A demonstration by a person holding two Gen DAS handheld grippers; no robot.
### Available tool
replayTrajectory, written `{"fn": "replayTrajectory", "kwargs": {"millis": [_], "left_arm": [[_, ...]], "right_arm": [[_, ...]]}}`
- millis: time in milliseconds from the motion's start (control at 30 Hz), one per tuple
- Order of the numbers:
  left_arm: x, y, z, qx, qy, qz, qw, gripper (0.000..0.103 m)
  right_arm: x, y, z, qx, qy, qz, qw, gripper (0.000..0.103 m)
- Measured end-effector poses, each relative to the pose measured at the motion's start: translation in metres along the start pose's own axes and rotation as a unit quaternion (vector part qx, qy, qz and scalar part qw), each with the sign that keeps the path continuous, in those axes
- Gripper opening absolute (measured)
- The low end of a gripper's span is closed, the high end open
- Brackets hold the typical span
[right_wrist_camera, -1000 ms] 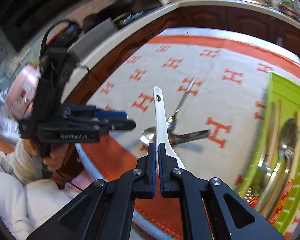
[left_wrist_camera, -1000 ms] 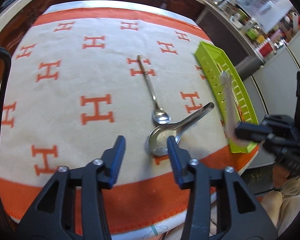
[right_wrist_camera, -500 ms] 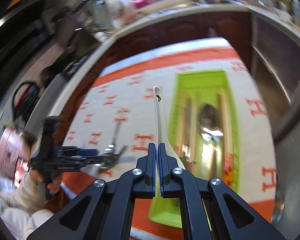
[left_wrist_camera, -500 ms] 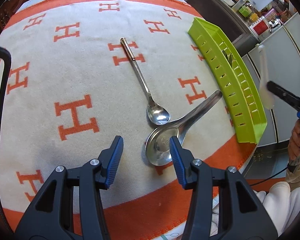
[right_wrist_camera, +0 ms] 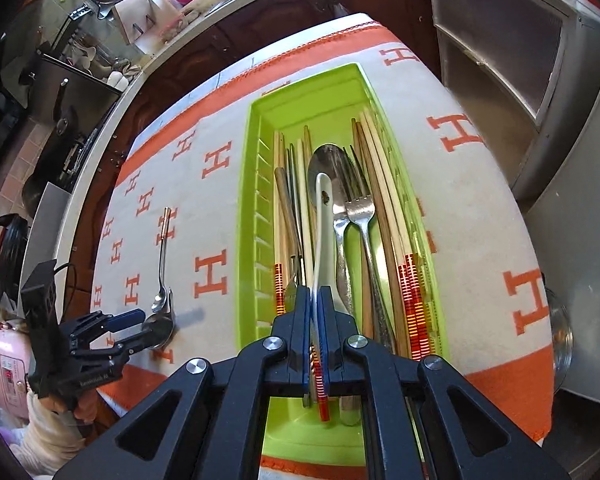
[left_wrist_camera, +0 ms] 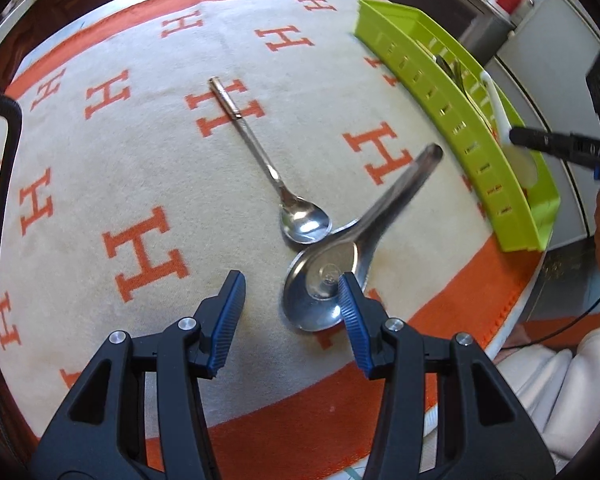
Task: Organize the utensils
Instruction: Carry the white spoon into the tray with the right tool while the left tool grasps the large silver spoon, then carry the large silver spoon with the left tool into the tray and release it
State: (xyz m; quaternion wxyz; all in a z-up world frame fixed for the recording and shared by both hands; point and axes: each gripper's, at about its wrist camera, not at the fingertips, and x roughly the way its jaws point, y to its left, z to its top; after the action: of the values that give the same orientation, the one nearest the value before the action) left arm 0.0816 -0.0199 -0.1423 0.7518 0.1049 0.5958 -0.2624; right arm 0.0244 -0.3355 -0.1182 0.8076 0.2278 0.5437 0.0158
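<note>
Holding the white spoon [right_wrist_camera: 320,240] clamped between its jaws near the bowl end, the right gripper [right_wrist_camera: 315,320] hangs over the green tray [right_wrist_camera: 256,128], with the spoon's handle pointing along the tray's length above the utensils already inside. That tray sits near the right edge of the cloth-covered table [left_wrist_camera: 100,160] and already carries chopsticks [right_wrist_camera: 384,208], a fork [right_wrist_camera: 360,208] and a large metal spoon [right_wrist_camera: 332,160]. The placement appears nearly complete; what remains, in my judgement, is the lowering and release. To do this well, the spoon should be kept parallel to the tray's long walls and let down into the middle lane, not across the fork tines or the chopstick bundle, so that it beds flat instead of bridging them. The jaws should part only once the spoon is close to or resting on the contents, since a ceramic-looking piece dropped onto metal could chip or bounce out. Whether it already touches anything beneath cannot be determined. The left gripper [left_wrist_camera: 292,304] stands with jaws parted and empty, low over the table's near edge; its right pad overlaps the bowl of the steel ladle spoon [left_wrist_camera: 324,280], contact uncertain. That bowl lies against the slim teaspoon [left_wrist_camera: 300,224], so any pick-up there should separate the two.
</note>
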Motion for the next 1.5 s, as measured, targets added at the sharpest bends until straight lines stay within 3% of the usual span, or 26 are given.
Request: {"fn": "replayTrajectory", "kwargs": {"millis": [100,167,233,433,600,767,967,1200,1367,1500], "left_arm": [[0.001,-0.004,0.001,0.01,0.006,0.0,0.9999,0.043],[0.002,-0.008,0.002,0.019,0.005,0.012,0.9997,0.034],[0.003,-0.012,0.002,0.027,0.005,0.021,0.9994,0.017],[0.002,-0.012,0.001,0.004,0.012,0.005,0.9999,0.007],[-0.005,-0.008,-0.004,-0.063,0.001,-0.026,0.9977,0.0],[-0.018,-0.005,-0.011,-0.129,-0.014,-0.04,0.9907,0.0],[-0.038,-0.011,-0.006,-0.16,-0.033,-0.054,0.9851,0.0],[-0.06,-0.035,0.041,-0.176,-0.078,-0.075,0.9785,0.0],[-0.055,-0.06,0.084,-0.198,-0.096,-0.097,0.9706,0.0],[-0.041,-0.076,0.117,-0.215,-0.108,-0.094,0.966,0.0]], "right_arm": [[0.002,0.003,-0.001,-0.009,-0.003,-0.002,1.0,0.004],[0.001,0.007,-0.002,-0.014,-0.006,-0.005,1.0,0.004],[-0.001,0.008,-0.003,-0.016,-0.01,-0.007,1.0,0.004],[-0.007,0.007,-0.006,-0.02,-0.021,-0.007,1.0,0.004],[-0.014,0.008,-0.009,-0.027,-0.029,-0.01,0.999,0.024],[-0.021,0.006,-0.014,-0.024,-0.037,-0.001,0.999,0.024],[-0.029,0.001,-0.019,-0.015,-0.043,0.005,0.999,0.024],[-0.038,-0.005,-0.021,-0.001,-0.057,0.01,0.998,0.024],[-0.045,-0.009,-0.015,0.014,-0.071,0.008,0.997,0.024],[-0.052,-0.015,-0.004,0.031,-0.09,0.011,0.995,0.024]]}}
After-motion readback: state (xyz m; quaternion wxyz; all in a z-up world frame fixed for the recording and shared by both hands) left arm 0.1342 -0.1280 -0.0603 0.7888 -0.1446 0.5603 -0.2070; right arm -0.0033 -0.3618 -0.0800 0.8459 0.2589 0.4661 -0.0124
